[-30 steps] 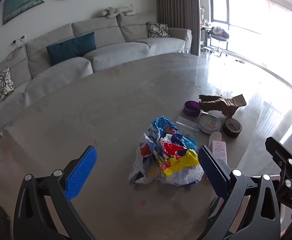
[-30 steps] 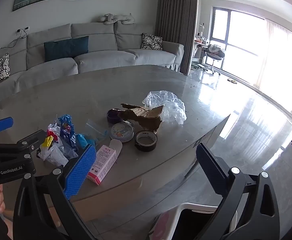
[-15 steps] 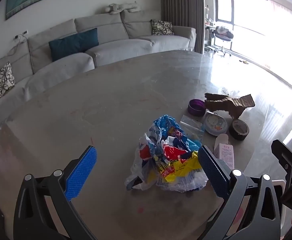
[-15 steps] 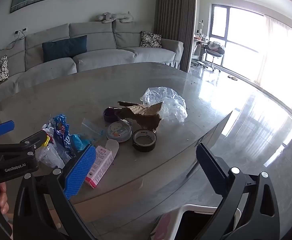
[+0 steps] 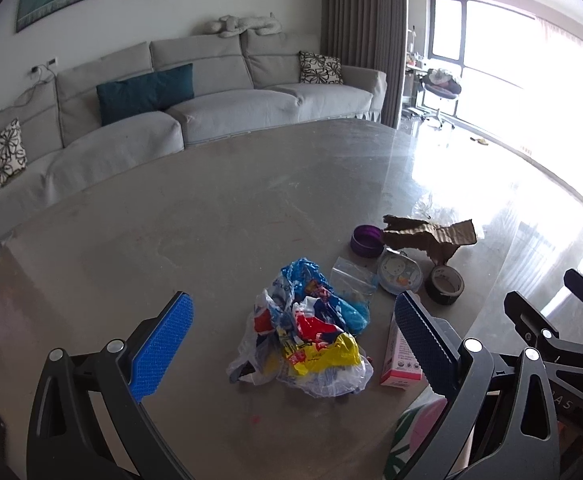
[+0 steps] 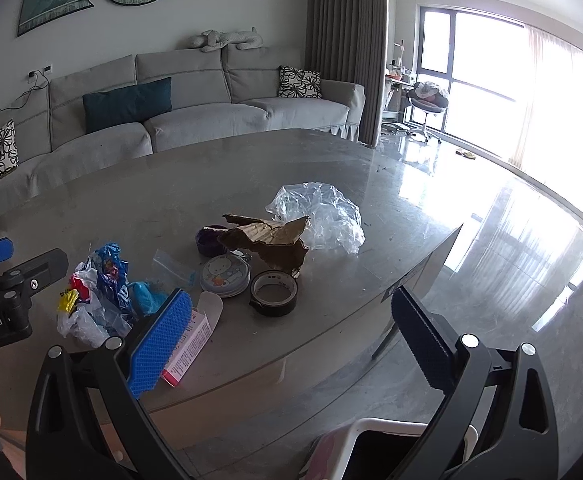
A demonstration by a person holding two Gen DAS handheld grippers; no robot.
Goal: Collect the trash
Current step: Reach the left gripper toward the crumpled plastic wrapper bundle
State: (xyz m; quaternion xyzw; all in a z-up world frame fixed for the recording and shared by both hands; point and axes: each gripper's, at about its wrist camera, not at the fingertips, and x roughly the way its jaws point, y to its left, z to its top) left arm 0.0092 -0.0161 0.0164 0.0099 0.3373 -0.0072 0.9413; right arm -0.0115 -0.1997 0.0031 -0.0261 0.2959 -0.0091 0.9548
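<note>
Both grippers hung above the near edge of a grey stone table [image 5: 211, 216], each with its blue-padded fingers spread wide and gripping nothing. The left gripper [image 5: 291, 336] pointed down at a crumpled heap of wrappers [image 5: 311, 340], which lay on the table between its two fingers and just beyond their tips, apart from both pads. The heap was a clear plastic bag stuffed with blue, red, white and yellow packaging.

The right gripper [image 6: 291, 332] was held lower and further off the table's edge. Its left finger [image 6: 159, 344] overlapped a pink carton [image 6: 189, 344] lying flat with its flap open; whether they touched could not be told. Its right finger stood over bare floor.

Beyond the fingers of both lay a roll of black tape [image 6: 273, 293], a round tin with a cartoon lid [image 6: 224, 275], a small purple cup [image 5: 366, 240], a torn piece of brown cardboard [image 6: 275, 240] and a small clear zip bag [image 5: 351, 280].

Only the right wrist view showed plainly a large crumpled clear plastic sheet [image 6: 323, 216] behind the cardboard, the white rim of a bin [image 6: 375, 426] below the table edge between the fingers, and the person's fingers at the left border. The left wrist view showed part of the right gripper at its lower right.
</note>
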